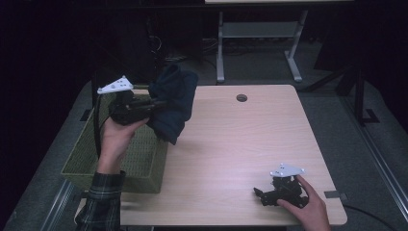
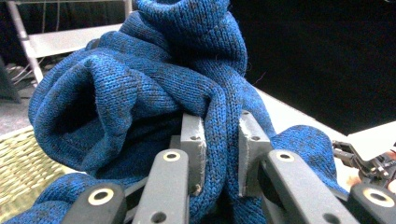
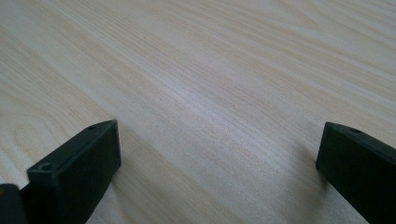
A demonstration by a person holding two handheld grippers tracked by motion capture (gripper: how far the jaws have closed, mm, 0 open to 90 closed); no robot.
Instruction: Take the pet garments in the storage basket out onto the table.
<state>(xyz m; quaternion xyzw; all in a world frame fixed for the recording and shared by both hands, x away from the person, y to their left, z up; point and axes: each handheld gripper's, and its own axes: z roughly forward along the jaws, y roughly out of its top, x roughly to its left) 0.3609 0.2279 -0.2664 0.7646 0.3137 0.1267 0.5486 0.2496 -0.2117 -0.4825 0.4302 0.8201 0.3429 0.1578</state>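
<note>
left gripper point(image 2: 222, 154) pinching blue knit point(image 2: 154, 79), right gripper point(image 3: 217, 163) spread

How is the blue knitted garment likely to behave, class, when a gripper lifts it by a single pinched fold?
The blue knitted garment is probably floppy: it sags in loose folds below the left gripper rather than holding shape. The coarse knit bunched between the pads likely grips well, so slipping seems unlikely. Hanging beside the green basket, it would probably swing when moved.
</note>
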